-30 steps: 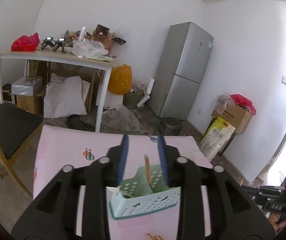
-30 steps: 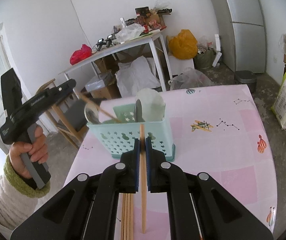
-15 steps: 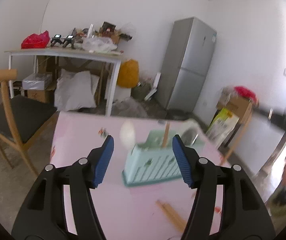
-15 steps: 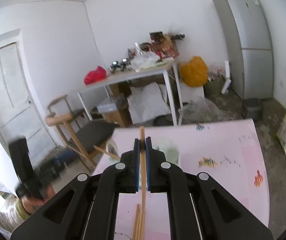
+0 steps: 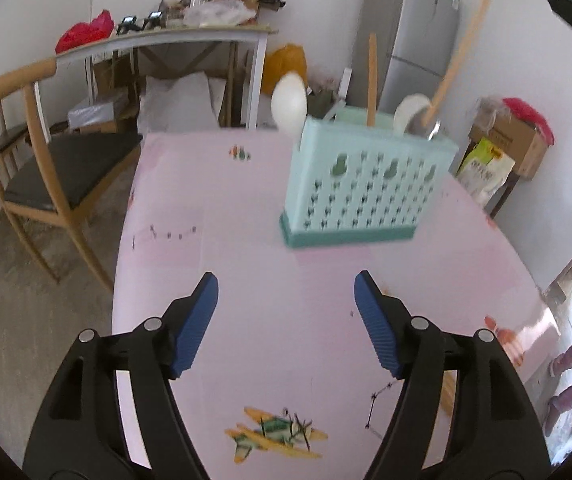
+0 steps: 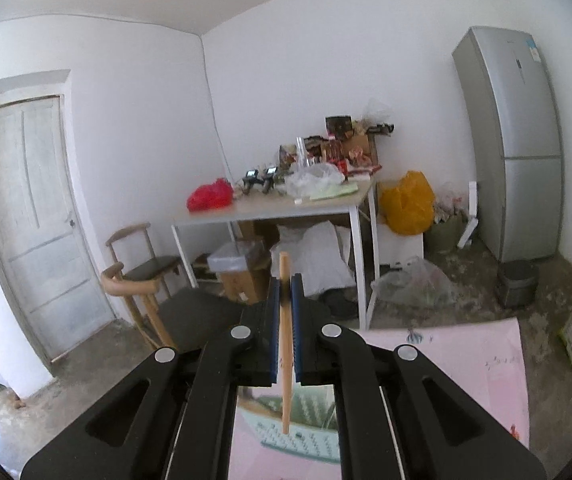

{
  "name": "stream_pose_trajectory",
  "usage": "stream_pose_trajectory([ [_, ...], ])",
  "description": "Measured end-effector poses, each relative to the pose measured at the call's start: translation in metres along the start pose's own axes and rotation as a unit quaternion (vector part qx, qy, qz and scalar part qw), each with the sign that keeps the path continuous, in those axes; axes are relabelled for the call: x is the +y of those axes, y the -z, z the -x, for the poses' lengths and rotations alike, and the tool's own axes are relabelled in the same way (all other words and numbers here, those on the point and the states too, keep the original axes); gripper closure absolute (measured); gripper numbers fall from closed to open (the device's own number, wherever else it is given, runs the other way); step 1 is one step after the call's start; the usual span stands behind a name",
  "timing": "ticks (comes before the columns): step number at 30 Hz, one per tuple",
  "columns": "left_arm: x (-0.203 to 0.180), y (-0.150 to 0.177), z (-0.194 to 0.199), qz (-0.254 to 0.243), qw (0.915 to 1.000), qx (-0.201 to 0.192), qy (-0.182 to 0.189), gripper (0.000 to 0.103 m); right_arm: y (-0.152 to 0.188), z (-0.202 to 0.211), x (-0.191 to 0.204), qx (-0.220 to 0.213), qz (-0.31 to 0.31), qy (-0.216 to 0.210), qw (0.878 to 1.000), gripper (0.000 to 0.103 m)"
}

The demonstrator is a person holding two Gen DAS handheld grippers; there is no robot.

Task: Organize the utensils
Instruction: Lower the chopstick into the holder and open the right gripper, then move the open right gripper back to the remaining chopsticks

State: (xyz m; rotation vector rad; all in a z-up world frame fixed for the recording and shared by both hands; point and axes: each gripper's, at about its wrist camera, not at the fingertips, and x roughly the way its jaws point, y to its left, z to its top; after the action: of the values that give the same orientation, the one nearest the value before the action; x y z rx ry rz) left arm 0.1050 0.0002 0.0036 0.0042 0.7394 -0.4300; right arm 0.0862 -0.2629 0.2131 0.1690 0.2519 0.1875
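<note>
Your right gripper clamps a chopstick upright above the basket (left gripper has just been opening, nothing between).

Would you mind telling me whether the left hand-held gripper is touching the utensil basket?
Apart. The left wrist view shows the open left hand-held gripper short of the basket, bare pink table between them.

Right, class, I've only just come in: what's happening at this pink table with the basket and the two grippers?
A person is sorting utensils into a pale green basket on the pink table. The right hand-held gripper is shut on a wooden chopstick, held above the basket. The left hand-held gripper holds nothing; its jaws have just been opening, over bare tabletop short of the basket. One chopstick and some spoons already stand inside.
</note>
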Motion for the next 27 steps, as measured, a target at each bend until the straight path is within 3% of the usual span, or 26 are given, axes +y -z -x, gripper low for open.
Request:
stream_pose_trajectory([
  [5, -0.004, 0.012, -0.002, -0.002, 0.9999, 0.007, -0.01, 0.031, -0.004, -0.03, 0.002, 0.0, 0.01, 0.018, 1.0, 0.097],
  [9, -0.008, 0.014, -0.004, -0.014, 0.9997, 0.012, -0.016, 0.029, 0.013, -0.065, 0.001, 0.014, 0.017, 0.022, 1.0, 0.097],
  [12, -0.011, 0.014, -0.005, -0.019, 0.9996, 0.013, -0.017, 0.028, 0.036, -0.092, -0.002, 0.035, 0.016, 0.025, 0.999, 0.097],
  [17, -0.013, 0.016, -0.007, -0.026, 0.9993, 0.019, -0.018, 0.027, 0.08, -0.129, -0.006, 0.11, 0.012, 0.026, 0.994, 0.097],
  [20, -0.013, 0.016, -0.009, -0.029, 0.9992, 0.022, -0.02, 0.027, 0.088, -0.127, -0.008, 0.117, 0.015, 0.034, 0.992, 0.095],
  [22, -0.013, 0.016, -0.011, -0.029, 0.9991, 0.024, -0.019, 0.026, 0.084, -0.118, -0.011, 0.109, 0.013, 0.038, 0.993, 0.084],
  [24, -0.013, 0.016, -0.013, -0.027, 0.9991, 0.027, -0.018, 0.026, 0.077, -0.106, -0.016, 0.091, 0.007, 0.044, 0.995, 0.065],
  [27, -0.015, 0.016, -0.017, -0.026, 0.9991, 0.032, -0.014, 0.026, 0.064, -0.084, -0.027, 0.058, -0.004, 0.047, 0.997, 0.061],
])
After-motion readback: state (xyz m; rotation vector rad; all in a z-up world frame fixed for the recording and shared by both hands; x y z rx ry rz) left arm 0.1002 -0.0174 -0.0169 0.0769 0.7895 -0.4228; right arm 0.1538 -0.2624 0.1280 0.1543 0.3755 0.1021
